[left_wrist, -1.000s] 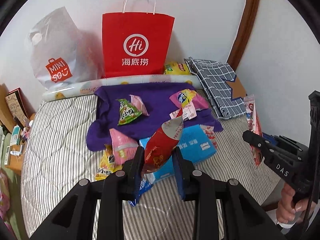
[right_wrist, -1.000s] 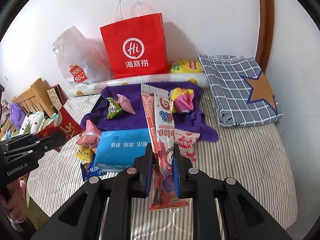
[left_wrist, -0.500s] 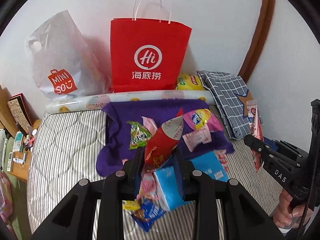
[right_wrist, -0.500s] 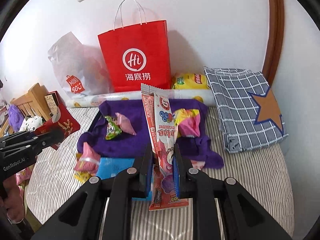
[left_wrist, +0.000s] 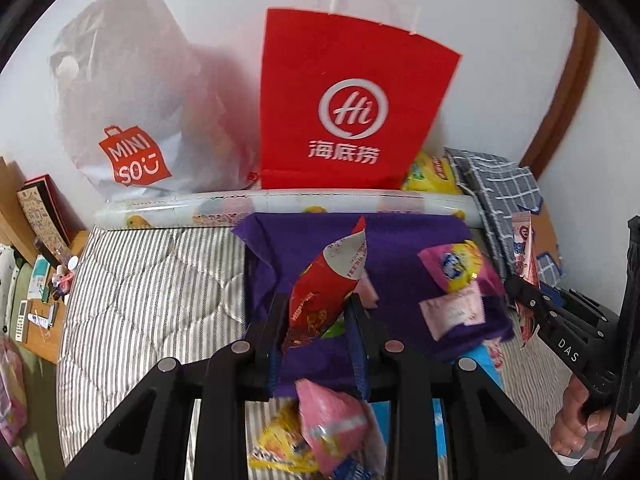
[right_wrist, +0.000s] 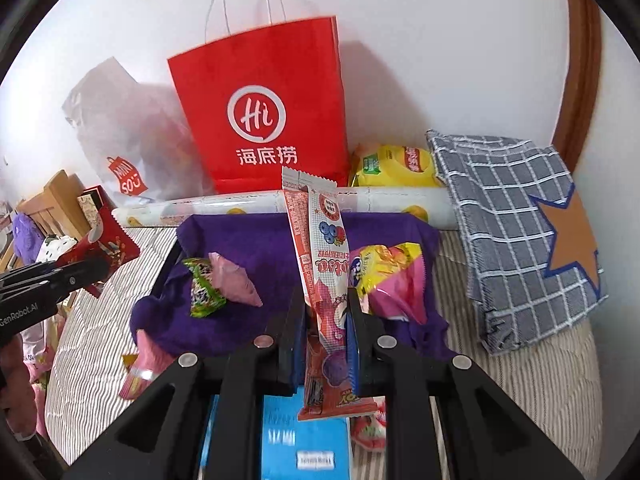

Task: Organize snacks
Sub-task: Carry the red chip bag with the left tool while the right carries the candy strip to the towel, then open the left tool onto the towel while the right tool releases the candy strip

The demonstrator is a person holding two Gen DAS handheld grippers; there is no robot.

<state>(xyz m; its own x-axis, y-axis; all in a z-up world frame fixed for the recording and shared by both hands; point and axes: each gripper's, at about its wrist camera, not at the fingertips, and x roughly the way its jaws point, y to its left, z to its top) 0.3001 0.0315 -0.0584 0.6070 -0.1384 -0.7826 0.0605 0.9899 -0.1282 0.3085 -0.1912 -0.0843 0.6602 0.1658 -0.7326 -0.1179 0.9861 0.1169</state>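
Left claw (left_wrist: 318, 320) clamped on a red snack packet (left_wrist: 326, 284), tip tilted up to the right, above the purple cloth (left_wrist: 404, 236) on the striped bed (left_wrist: 152, 280); pink pouch (left_wrist: 332, 420) just beneath, red paper bag (left_wrist: 348, 100) upright far ahead against the wall. Right claw (right_wrist: 326, 320) closed on a long pink candy packet (right_wrist: 320, 248), held upright, blue box (right_wrist: 304, 440) below; ahead on the cloth, green packet (right_wrist: 204, 288) left and yellow-pink packet (right_wrist: 388, 276) right, checked blanket (right_wrist: 516, 220) far right.
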